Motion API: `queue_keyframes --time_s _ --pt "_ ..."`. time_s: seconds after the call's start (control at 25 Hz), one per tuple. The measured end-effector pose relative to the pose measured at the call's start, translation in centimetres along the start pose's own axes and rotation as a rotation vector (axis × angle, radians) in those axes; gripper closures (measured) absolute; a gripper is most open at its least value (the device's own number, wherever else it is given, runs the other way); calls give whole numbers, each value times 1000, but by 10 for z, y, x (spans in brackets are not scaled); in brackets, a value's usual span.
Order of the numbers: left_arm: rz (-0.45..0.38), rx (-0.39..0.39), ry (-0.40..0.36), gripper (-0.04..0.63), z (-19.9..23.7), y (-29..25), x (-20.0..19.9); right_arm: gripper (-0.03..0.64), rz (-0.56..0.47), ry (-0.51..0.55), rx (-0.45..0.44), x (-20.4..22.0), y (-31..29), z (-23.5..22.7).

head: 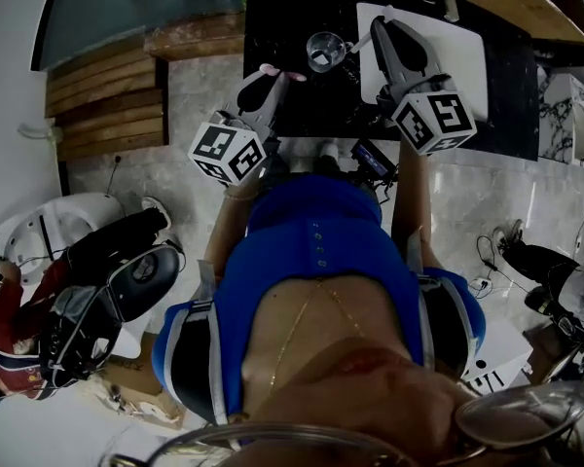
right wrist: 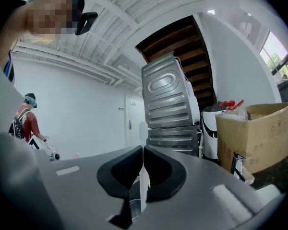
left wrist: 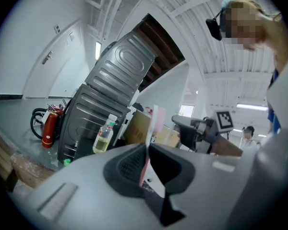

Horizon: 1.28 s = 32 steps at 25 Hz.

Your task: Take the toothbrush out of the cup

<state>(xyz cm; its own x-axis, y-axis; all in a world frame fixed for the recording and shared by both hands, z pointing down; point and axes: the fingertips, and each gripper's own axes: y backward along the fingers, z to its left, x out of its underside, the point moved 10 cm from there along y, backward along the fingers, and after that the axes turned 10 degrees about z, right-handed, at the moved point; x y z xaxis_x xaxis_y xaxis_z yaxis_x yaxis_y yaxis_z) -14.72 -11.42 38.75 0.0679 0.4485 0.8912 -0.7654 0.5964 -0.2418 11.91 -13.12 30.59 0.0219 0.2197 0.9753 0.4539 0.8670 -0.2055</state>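
Grips the pink toothbrush point(left wrist: 158, 121) in the clamped left gripper point(left wrist: 147, 150), out of the glass cup point(head: 325, 51) and just beside it. Pinches a thin white stick point(right wrist: 143, 195) in the closed right gripper point(right wrist: 143, 152).

Black table point(head: 307, 110), white board point(head: 462, 52)

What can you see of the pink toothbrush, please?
The slim pink plastic toothbrush is out of the clear glass cup and clamped in the left hand-held gripper, whose jaws are shut on it. In the left gripper view it stands nearly upright between them. Its upper end is paler and broader, and it is a deeper pink lower down. Only the pads touch it. Bristles cannot be made out.
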Motion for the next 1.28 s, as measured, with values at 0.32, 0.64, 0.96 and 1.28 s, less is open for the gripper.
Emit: queue_keyframes --time_s 0.32,0.64,0.96,1.28 --pt "24 5 -14 569 -3 -8 -3 606 80 -3 21 30 15 -1" --pt "49 41 3 568 -14 -18 3 606 115 -5 -8 53 20 8" --pt "71 55 29 569 -16 -24 8 605 113 -33 -4 60 23 7" --pt "76 55 34 568 -17 -24 10 605 113 -29 -15 59 24 9"
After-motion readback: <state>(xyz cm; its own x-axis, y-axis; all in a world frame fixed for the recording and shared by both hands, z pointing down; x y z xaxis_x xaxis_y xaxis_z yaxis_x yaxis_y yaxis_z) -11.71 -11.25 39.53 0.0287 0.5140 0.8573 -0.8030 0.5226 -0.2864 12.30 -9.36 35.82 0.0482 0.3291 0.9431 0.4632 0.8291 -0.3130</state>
